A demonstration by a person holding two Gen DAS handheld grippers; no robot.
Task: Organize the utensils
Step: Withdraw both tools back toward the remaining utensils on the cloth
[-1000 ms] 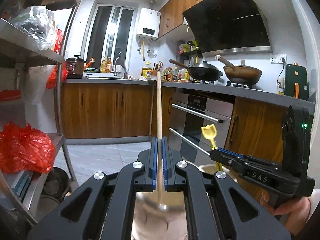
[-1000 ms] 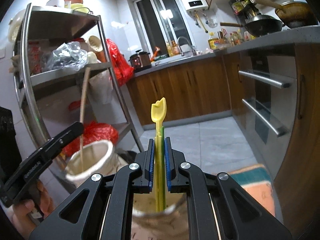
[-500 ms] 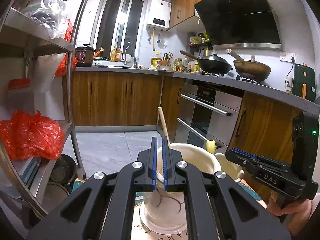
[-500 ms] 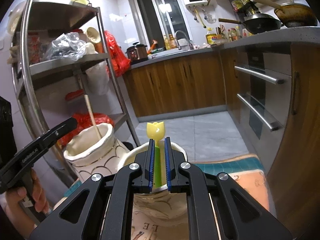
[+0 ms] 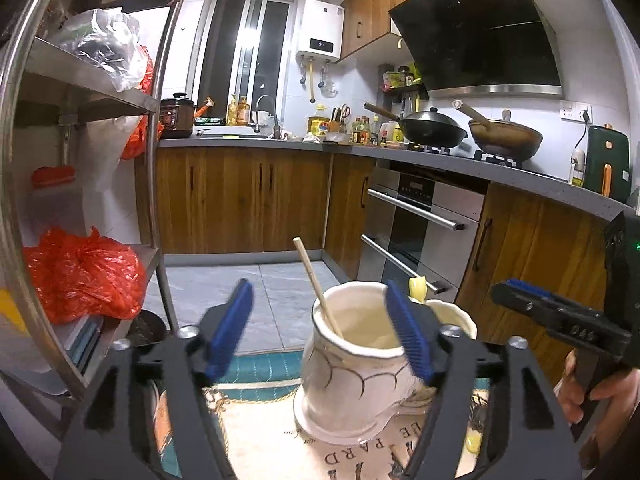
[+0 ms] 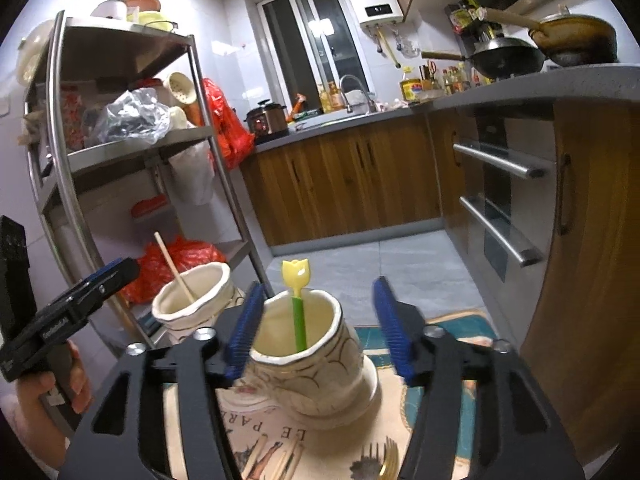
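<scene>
My left gripper [image 5: 320, 332] has its jaws opening wide, with nothing pressed between the blue pads. Just ahead of it stands a white ceramic jar [image 5: 352, 364] with a wooden stick [image 5: 316, 284] leaning in it. My right gripper [image 6: 318, 328] is also opening, its pads apart on either side of a second white jar [image 6: 316, 364]. A green-stemmed utensil with a yellow tulip top [image 6: 298, 308] stands in that jar, touched by neither pad. Both jars rest side by side on a printed, teal-edged mat [image 6: 452, 332]. Each gripper shows in the other's view, held by a hand.
A steel shelf rack [image 5: 156, 184] with red plastic bags [image 5: 80, 276] stands at the left. Wooden cabinets and an oven [image 5: 424, 232] line the right. A fork [image 6: 380, 460] lies on the mat near the right gripper. Grey floor tiles lie beyond the mat.
Both grippers let go of their utensils, opened wide and drew back. The wooden stick now leans in its jar, and the tulip utensil stands free in the other.
</scene>
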